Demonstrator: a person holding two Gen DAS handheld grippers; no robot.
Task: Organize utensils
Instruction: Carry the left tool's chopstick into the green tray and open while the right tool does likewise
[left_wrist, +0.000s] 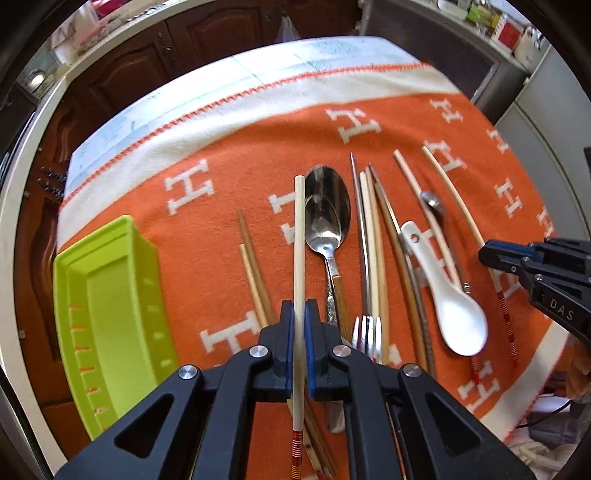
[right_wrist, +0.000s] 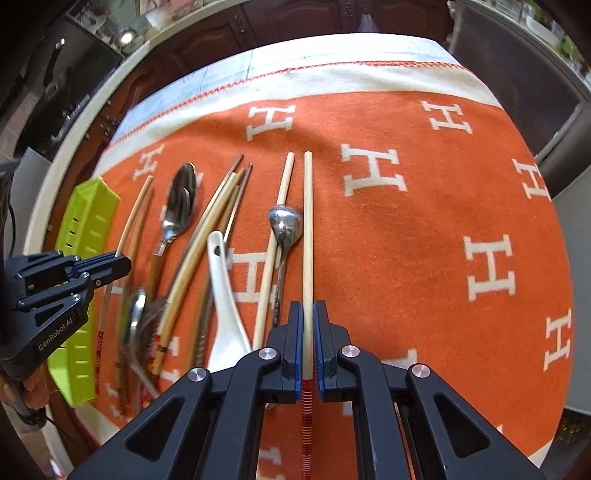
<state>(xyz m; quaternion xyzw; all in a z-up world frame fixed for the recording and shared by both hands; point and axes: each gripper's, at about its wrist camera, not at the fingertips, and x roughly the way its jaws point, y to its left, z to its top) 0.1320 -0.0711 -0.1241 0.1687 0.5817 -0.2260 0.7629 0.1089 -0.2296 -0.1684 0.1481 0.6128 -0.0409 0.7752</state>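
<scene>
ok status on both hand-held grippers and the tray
Left hand-held gripper shut on pale chopstick. Right hand-held gripper shut on its twin. Green tray empty, path clear.

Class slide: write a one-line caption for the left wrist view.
Left gripper, jaws shut on a cream chopstick, above mixed utensils on an orange blanket, green tray alongside.
</scene>
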